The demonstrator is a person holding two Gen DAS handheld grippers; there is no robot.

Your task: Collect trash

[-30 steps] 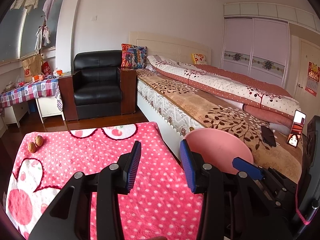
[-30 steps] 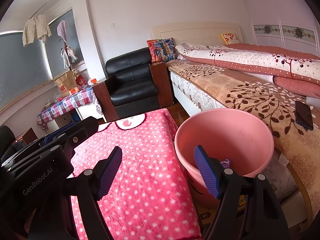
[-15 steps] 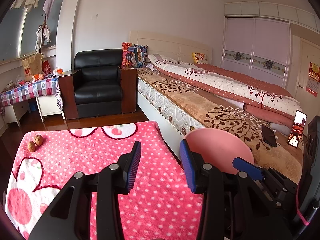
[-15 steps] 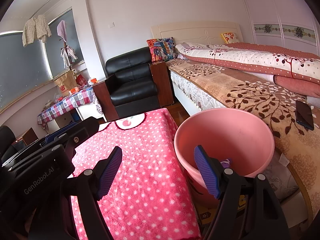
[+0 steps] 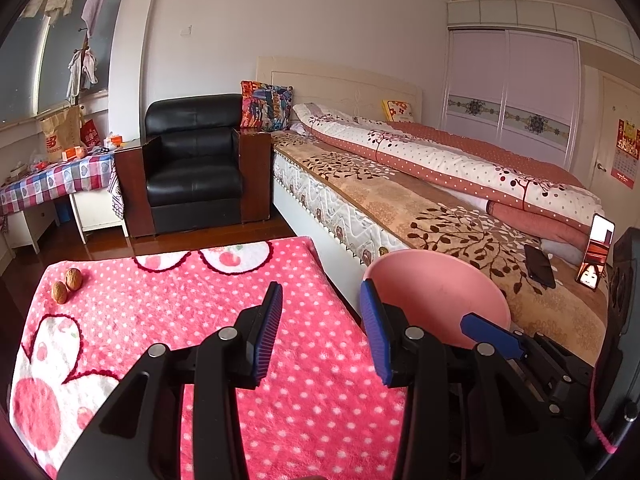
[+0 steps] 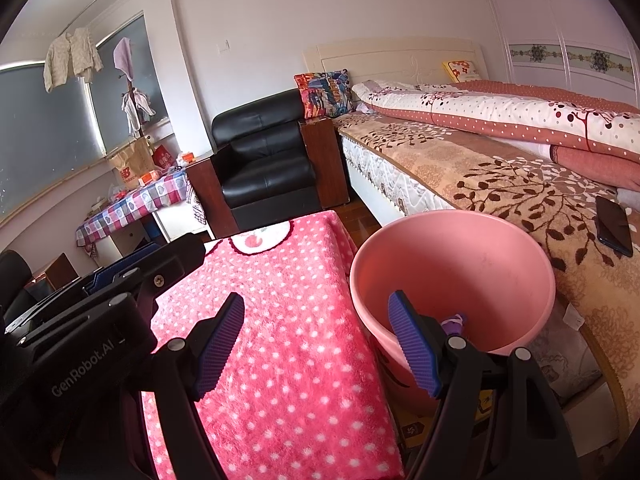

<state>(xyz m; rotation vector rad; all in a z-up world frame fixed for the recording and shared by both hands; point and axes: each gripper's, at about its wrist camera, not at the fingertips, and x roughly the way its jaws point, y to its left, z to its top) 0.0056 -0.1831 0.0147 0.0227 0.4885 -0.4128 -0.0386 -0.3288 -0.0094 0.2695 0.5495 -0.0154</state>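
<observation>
A pink bin (image 6: 472,264) stands on the floor between the table and the bed; it also shows in the left wrist view (image 5: 436,292). A purple scrap (image 6: 454,322) lies inside it. My right gripper (image 6: 320,336) is open and empty, above the table's right edge beside the bin. My left gripper (image 5: 320,320) is open and empty over the pink dotted tablecloth (image 5: 168,320). Two walnuts (image 5: 66,284) lie at the cloth's far left corner, well away from both grippers. The right gripper's blue finger (image 5: 488,334) shows to the right in the left wrist view.
A bed (image 5: 420,200) runs along the right with two phones (image 5: 540,266) on it. A black armchair (image 5: 196,168) stands behind the table. A side table with a checked cloth (image 5: 52,180) holds clutter at far left.
</observation>
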